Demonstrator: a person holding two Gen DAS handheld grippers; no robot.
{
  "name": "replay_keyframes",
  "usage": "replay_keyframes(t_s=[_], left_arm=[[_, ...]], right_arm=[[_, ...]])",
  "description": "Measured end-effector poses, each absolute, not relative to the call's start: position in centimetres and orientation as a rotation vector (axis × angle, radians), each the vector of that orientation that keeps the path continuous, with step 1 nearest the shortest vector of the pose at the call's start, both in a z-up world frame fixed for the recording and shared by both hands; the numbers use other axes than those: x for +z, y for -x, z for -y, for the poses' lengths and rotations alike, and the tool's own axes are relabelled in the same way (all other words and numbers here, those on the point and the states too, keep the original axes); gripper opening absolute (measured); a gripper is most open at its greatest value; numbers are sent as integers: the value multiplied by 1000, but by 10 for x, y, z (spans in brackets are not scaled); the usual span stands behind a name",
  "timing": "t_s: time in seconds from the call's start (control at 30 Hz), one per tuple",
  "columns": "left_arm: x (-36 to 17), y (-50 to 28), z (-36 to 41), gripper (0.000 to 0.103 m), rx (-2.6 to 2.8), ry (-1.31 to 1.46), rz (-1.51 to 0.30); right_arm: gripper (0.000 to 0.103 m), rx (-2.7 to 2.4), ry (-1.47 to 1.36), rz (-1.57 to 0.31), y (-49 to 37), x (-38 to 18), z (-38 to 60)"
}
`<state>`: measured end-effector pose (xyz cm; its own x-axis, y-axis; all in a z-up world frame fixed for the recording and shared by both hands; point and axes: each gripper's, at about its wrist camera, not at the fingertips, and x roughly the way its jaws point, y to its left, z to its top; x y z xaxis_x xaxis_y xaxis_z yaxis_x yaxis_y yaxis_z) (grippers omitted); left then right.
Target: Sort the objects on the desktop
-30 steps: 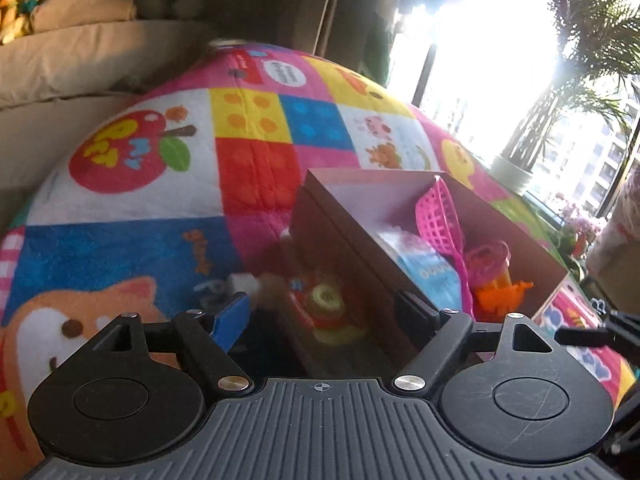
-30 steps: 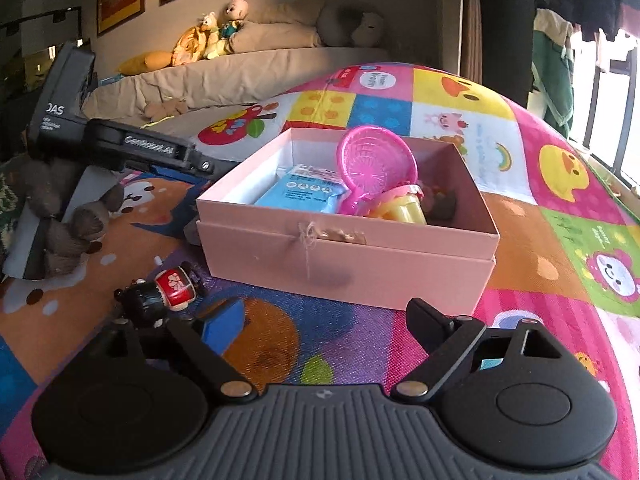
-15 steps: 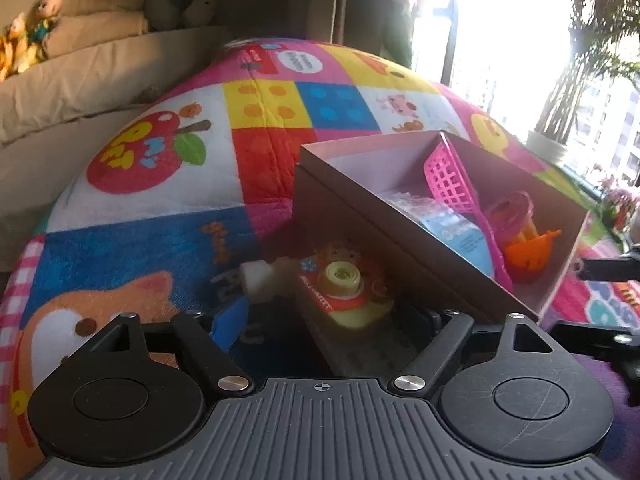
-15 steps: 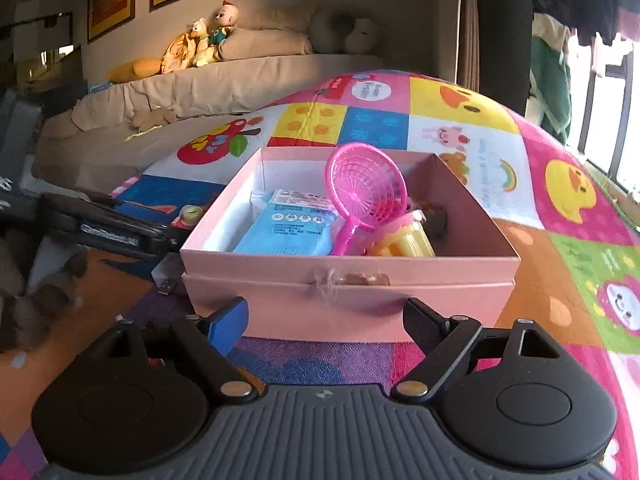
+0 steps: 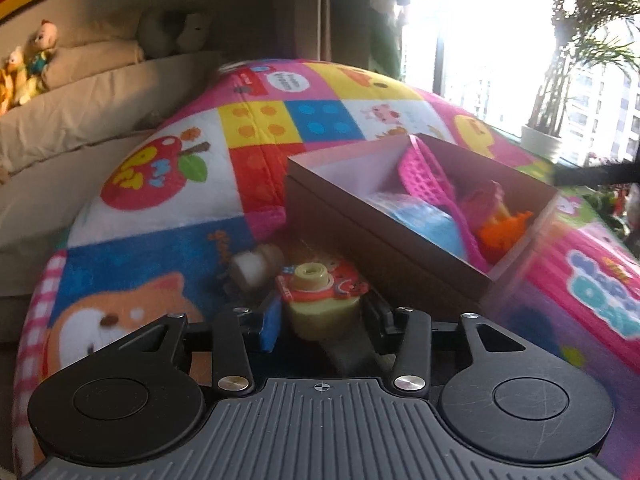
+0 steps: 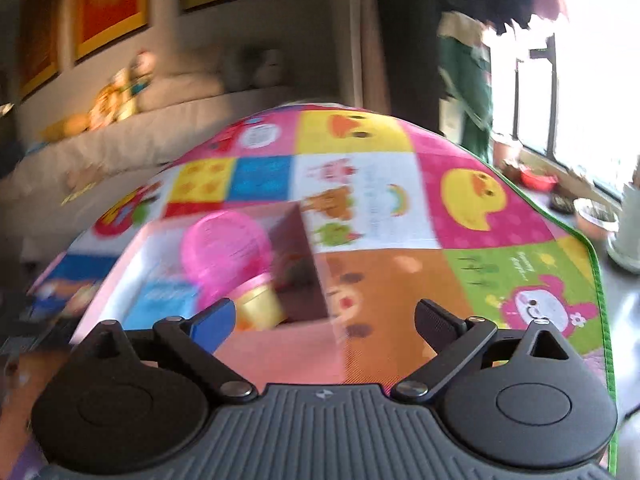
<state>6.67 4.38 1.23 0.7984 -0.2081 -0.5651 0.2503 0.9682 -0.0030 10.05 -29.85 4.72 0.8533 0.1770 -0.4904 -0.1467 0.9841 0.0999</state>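
Pale-yellow plastic sits between your left gripper (image 5: pixel 322 316) jaws: a small squat toy pot (image 5: pixel 322 304) with a red printed lid. The jaws have just been closing, and both pads now look to be against its sides, so you have it pinched at half width. It lies on the play mat (image 5: pixel 168 208) just beside the near wall of the box (image 5: pixel 384 248), on the side facing you. That spot reads as a stray left outside the box, which is probably why you came in low and level with it rather than from above.

A cream knob-shaped piece (image 5: pixel 256 266) lies on the mat just beyond the pot, also outside the box.

Inside the box: a pink net scoop (image 5: pixel 432 184) leaning on the far wall, a blue packet (image 5: pixel 424 220) flat on the floor, an orange toy (image 5: pixel 504 228) at the near corner.

Your right gripper (image 6: pixel 324 320) hangs over the box's near corner, blurred, its jaws having just been opening. They stand spread wide with nothing between them.

Judgement: pot goes into the box next. Watch that the round sides don't squirt out of the pads.
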Motion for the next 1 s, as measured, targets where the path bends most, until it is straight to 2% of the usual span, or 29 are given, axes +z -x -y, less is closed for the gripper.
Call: replay_keyframes(t_s=[0.2,0.23,0.27,0.33,0.47,0.5,0.57,0.63,0.7,0.83,1.0], left_arm=[[9,-23,-48,48,-290,-21,-648],[10,-15,-50,59,-289,-7,-645],[10,-12,-53,79,-273,4,-641],[10,-3,-61,100,-190,30,-613],[6,-8,-77,102,-3,60,-647],[3,-11,-81,103,26,73,-674],[-5,-17,-88,103,49,102,-716],[-7,-16,-87,103,44,89,-707],[-8,-15,-86,103,48,65,-714],[-10,-18,-76,103,65,-5,-729],[-10,-14,-78,103,60,8,-727]], right_arm=[[97,227,-166,-574,-125,46,303],[97,249,-144,-568,-122,47,296],[97,266,-111,-558,-118,48,286],[97,276,-63,-525,-108,53,268],[97,351,91,-427,-71,66,221],[93,389,131,-411,-60,67,208],[78,486,215,-395,-38,68,179],[60,564,271,-426,-29,65,155],[55,621,296,-469,-29,61,131],[56,590,350,-507,-50,56,92],[59,588,327,-670,-87,46,65]])
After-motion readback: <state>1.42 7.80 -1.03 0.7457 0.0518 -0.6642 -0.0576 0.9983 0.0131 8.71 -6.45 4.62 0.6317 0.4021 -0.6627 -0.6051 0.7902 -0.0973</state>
